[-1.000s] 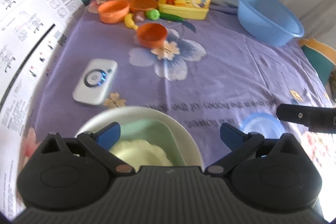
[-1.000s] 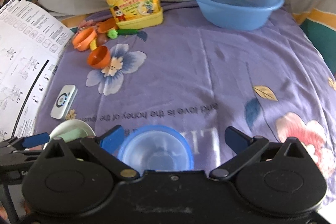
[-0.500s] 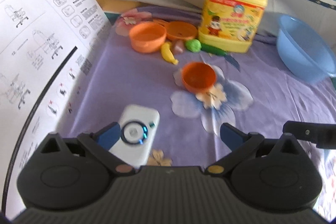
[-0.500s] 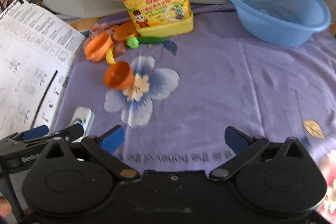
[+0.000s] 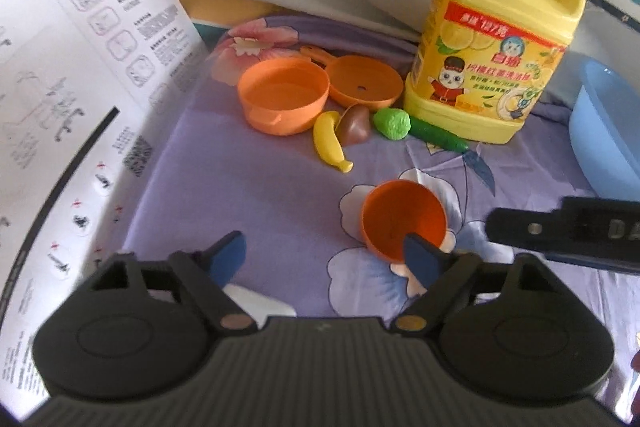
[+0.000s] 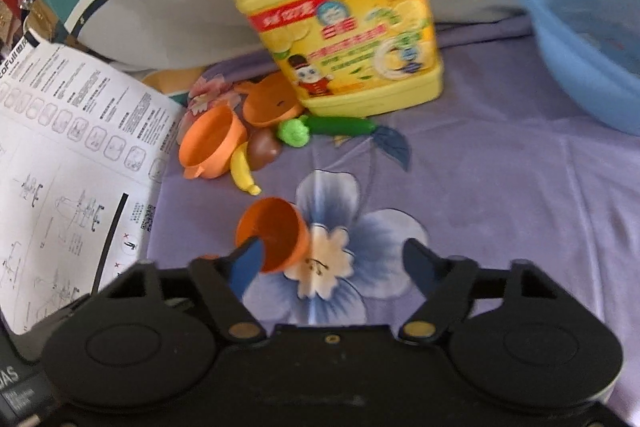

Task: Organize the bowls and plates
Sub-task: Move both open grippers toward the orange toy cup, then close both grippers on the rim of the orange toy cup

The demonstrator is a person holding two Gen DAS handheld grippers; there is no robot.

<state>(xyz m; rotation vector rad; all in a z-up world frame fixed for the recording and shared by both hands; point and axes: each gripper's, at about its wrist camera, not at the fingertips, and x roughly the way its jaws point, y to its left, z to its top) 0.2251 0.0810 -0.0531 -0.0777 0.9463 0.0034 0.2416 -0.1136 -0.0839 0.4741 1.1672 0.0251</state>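
While both tools stand released, blue fingers spread wide with nothing between them, the left tool (image 5: 324,259) hovers low in the frame, its right finger overlapping the small orange plastic bowl (image 5: 404,221) tipped on its side at lower centre on the purple flowered bedsheet (image 5: 248,195). Near the right tool (image 6: 332,263), that bowl sits by its left finger. Upper centre: a wider orange plastic bowl (image 5: 282,97) beside a yellow detergent jug (image 5: 492,67).

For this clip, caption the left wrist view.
Open left hand-held gripper nears a tipped orange bowl on purple floral cloth.
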